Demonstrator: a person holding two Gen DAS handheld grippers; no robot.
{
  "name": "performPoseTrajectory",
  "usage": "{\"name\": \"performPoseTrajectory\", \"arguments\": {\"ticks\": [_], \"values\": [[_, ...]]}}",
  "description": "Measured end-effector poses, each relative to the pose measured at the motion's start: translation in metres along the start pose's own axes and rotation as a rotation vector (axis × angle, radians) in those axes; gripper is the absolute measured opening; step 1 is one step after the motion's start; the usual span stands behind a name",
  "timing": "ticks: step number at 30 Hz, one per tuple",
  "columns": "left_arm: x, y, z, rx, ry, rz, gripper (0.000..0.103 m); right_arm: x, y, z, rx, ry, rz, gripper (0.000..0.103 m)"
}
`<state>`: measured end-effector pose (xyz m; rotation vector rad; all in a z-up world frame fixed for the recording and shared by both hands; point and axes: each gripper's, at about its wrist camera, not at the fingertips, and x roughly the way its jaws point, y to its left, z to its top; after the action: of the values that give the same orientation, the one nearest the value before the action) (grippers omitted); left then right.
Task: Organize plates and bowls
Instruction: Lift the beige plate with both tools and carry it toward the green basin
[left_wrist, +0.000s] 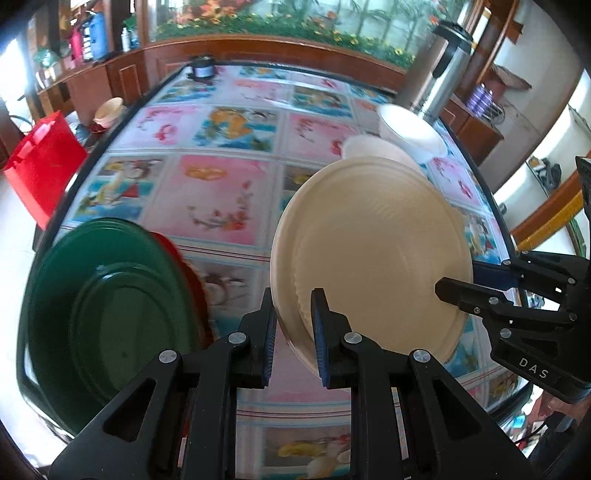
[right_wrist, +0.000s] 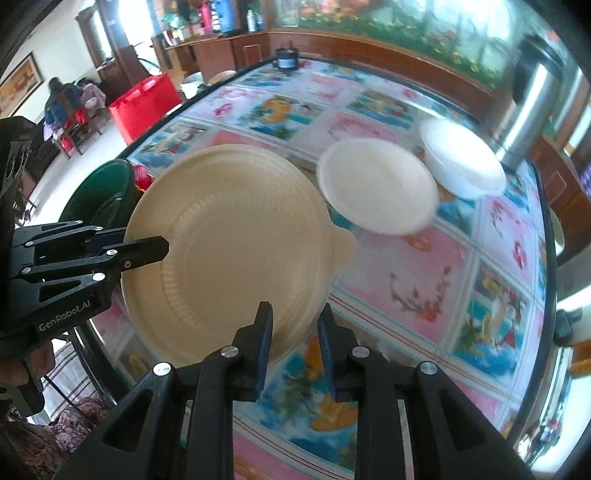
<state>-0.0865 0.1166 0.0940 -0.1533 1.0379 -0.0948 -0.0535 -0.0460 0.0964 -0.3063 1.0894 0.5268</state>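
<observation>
The left gripper (left_wrist: 293, 332) is clamped on the near rim of the beige plate (left_wrist: 373, 254), one blue-padded finger on each face, so the plate is held tilted above the table (left_wrist: 218, 206). In the right wrist view the same beige plate (right_wrist: 229, 254) fills the middle, a small tab on its right edge, with the left gripper (right_wrist: 147, 251) reaching onto its left rim. The right gripper (right_wrist: 295, 339) sits at the plate's near edge with its fingers narrowly parted, the left one in front of the rim; whether it pinches the plate cannot be told from either view. From the left wrist camera the right gripper (left_wrist: 458, 291) meets the plate's right edge.

Left of the beige plate, a green plate (left_wrist: 107, 314) sits by the table's edge with a red plate (left_wrist: 184, 262) partly hidden behind it. Beyond the beige plate lies a cream plate (right_wrist: 376, 184), and just beyond that a white bowl (right_wrist: 461, 158). A steel thermos (left_wrist: 439, 70) stands behind the bowl. Far past the beige plate, at the table's far edge, is a small dark pot (left_wrist: 202, 68). A red bag (left_wrist: 44, 166) stands off the table, beyond the green plate.
</observation>
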Motion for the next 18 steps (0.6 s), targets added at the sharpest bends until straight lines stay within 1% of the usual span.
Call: {"name": "performPoseTrajectory", "arguments": {"ticks": [6,18], "values": [[-0.015,0.026,0.001,-0.041,-0.031,0.012,0.017,-0.002,0.026,0.019,-0.058,-0.014,0.003,0.026],[-0.037,0.052,0.001,-0.09,-0.079,0.005,0.017,-0.012,0.056,0.033,-0.118,-0.032,0.003,0.027]]}}
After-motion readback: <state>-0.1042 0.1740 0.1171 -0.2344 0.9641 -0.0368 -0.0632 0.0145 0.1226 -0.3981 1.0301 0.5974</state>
